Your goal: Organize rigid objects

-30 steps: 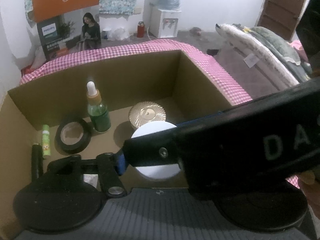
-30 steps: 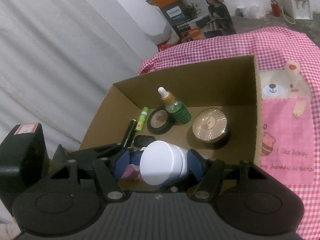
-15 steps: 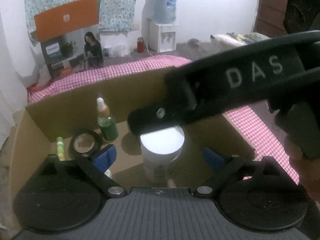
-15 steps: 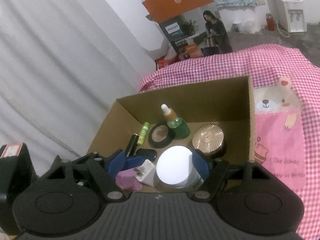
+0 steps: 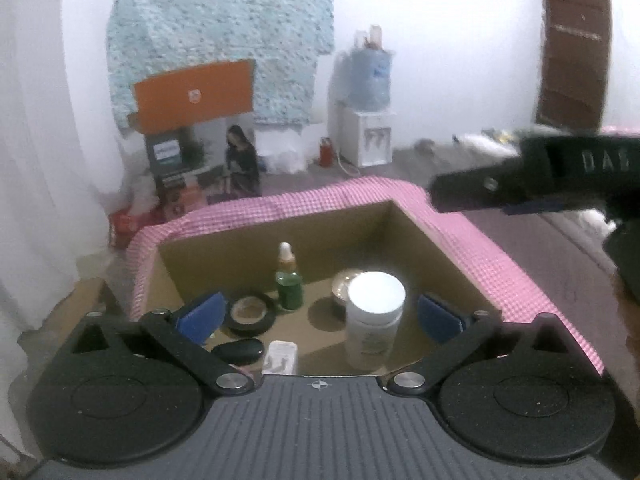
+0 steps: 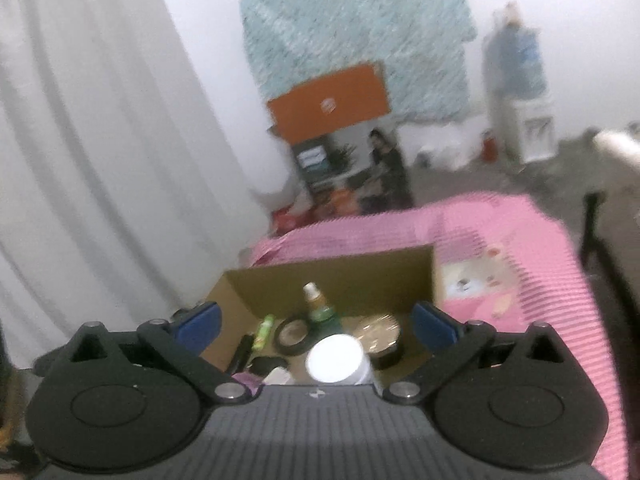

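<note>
An open cardboard box (image 5: 432, 240) sits on a pink checked cloth (image 5: 500, 272). A white-lidded jar (image 5: 374, 320) stands upright in it, beside a gold-lidded jar (image 5: 342, 286), a green dropper bottle (image 5: 289, 290) and a black tape roll (image 5: 250, 314). My left gripper (image 5: 320, 316) hovers above the box, its jaws opening wide and its blue pads clear of everything. My right gripper (image 6: 316, 324) is also above the box (image 6: 332, 280), its jaws opening, with the white jar (image 6: 336, 362) free below them. One of the right gripper's fingers (image 5: 500, 192) crosses the upper right of the left wrist view.
The box also holds a green lip-balm tube (image 6: 264, 332), a black tube (image 6: 242, 354), a small black case (image 5: 238, 351) and a white packet (image 5: 280, 356). A white curtain (image 6: 100, 160) hangs at left. Beyond the table stand a printed carton (image 5: 200, 160) and a water dispenser (image 5: 368, 120).
The right gripper has let go of the white jar, which now stands in the box. Both grippers have spread their jaws and drawn up and back from the box.
</note>
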Demonstrator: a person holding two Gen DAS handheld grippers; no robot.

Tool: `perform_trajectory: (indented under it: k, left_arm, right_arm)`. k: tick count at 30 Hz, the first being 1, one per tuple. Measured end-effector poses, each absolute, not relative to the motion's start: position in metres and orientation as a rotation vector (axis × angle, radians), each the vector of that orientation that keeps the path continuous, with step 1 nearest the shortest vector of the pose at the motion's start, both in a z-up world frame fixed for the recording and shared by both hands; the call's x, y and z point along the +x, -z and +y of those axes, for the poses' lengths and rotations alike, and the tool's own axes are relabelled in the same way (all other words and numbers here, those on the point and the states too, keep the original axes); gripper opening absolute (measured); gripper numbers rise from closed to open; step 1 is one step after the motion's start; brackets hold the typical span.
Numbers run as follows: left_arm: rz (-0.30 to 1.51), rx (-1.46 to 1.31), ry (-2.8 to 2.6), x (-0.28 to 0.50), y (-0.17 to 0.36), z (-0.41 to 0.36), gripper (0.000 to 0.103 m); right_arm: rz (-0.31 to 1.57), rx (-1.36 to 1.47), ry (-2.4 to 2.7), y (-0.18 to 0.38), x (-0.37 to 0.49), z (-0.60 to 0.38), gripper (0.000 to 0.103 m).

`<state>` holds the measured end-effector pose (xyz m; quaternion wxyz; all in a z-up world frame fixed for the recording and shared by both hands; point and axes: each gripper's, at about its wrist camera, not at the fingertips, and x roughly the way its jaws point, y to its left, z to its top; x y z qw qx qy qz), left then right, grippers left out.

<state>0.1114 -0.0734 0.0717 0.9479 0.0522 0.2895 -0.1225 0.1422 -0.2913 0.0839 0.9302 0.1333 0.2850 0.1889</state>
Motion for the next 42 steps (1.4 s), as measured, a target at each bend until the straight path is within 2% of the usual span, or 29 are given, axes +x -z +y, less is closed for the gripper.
perform_trajectory:
  k: [6, 13, 22, 42]
  left_arm:
    - [0.588, 0.115, 0.133, 0.103, -0.072, -0.063, 0.103]
    - [0.612, 0.149, 0.055, 0.109, -0.065, -0.055, 0.103]
    - [0.732, 0.042, 0.008, 0.118, -0.051, -0.033, 0.103]
    - [0.773, 0.081, -0.018, 0.113, -0.04, -0.028, 0.103]
  right_arm:
    - [0.489, 0.129, -0.217, -0.087, 0.114, -0.273, 0.103]
    - [0.463, 0.01, -0.112, -0.071, 0.097, -0.249, 0.103]
    - [0.586, 0.013, -0.147, -0.046, 0.11, -0.226, 0.103]
    - [0.693, -0.002, -0.134, -0.028, 0.111, -0.216, 0.103]
